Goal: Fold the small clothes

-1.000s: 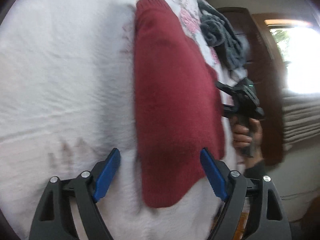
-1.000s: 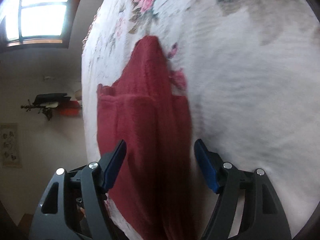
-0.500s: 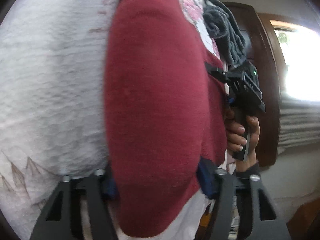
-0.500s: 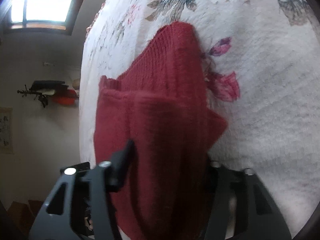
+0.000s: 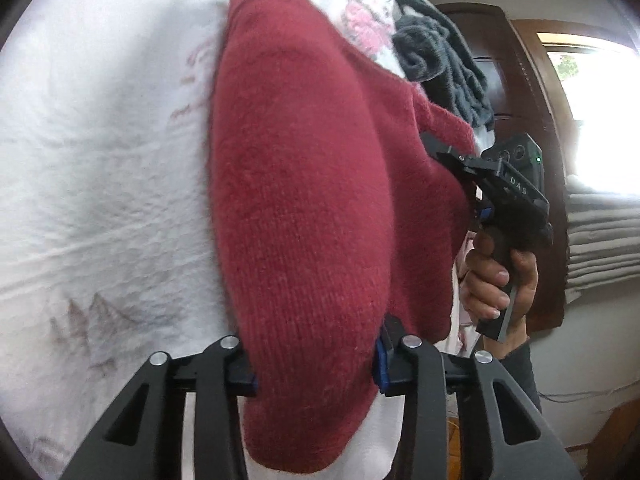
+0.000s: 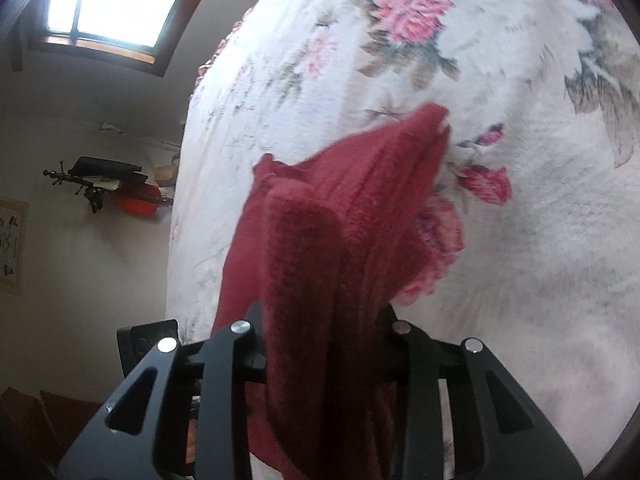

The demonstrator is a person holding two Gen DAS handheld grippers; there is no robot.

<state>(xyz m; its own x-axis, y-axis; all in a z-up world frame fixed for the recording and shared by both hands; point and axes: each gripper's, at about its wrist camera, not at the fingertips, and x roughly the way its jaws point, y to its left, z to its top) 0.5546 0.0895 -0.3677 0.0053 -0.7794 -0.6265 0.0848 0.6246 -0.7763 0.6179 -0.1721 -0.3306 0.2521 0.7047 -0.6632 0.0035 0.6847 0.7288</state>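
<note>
A dark red knitted sweater [image 5: 304,184] fills the middle of the left wrist view, lifted off the white floral blanket [image 5: 100,160]. My left gripper [image 5: 314,364] is shut on its near edge, the cloth bulging between and over the fingers. The right gripper [image 5: 472,184], held by a hand [image 5: 492,280], grips the sweater's far right corner. In the right wrist view the same sweater [image 6: 340,248] hangs in folds from my right gripper [image 6: 320,332], which is shut on it; its far end trails on the blanket [image 6: 520,260].
A crumpled grey garment [image 5: 436,64] lies at the far side of the bed. A dark wooden headboard [image 5: 520,92] and a bright window stand to the right. Beyond the bed's left edge are a wall shelf [image 6: 104,184] and a window [image 6: 116,4].
Both grippers went from open around the sweater's edges to shut on it. The sweater has been lifted off the blanket and bunches up.
</note>
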